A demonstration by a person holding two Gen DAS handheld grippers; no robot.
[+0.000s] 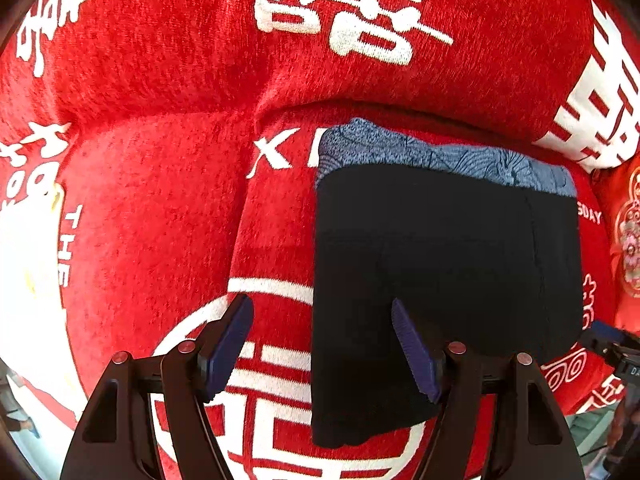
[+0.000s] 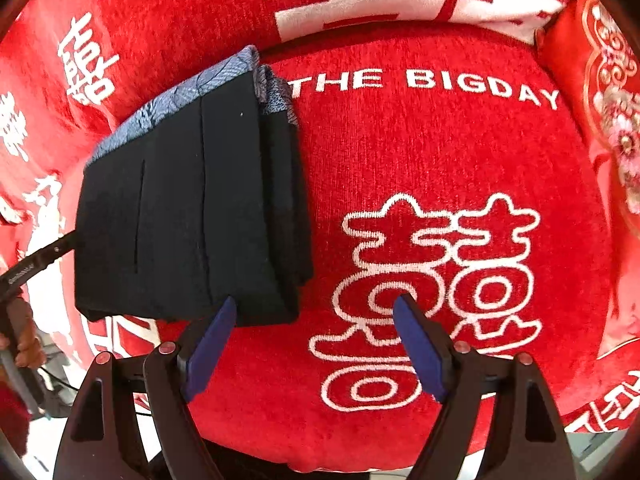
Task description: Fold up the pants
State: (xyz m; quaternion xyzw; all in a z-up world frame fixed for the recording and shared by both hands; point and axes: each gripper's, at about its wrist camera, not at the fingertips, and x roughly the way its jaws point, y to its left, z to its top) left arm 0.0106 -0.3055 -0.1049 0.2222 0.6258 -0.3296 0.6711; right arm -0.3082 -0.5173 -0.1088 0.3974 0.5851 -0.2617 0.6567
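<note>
Folded dark pants [image 2: 188, 208] on red sofa cushion [image 2: 440, 152], left gripper [image 1: 322, 346] and right gripper [image 2: 316, 344] at 6 o'clock — jaws released, holding nothing

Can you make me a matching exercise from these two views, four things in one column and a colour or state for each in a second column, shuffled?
Column one:
1. pants
2. patterned lining
3. sofa cover
4. left tongs

Column two:
A. red with white lettering
B. open, holding nothing
C. dark, folded into a compact stack
D. blue-grey, showing along the far edge of the fold

Pairs: 1-C, 2-D, 3-A, 4-B
</note>
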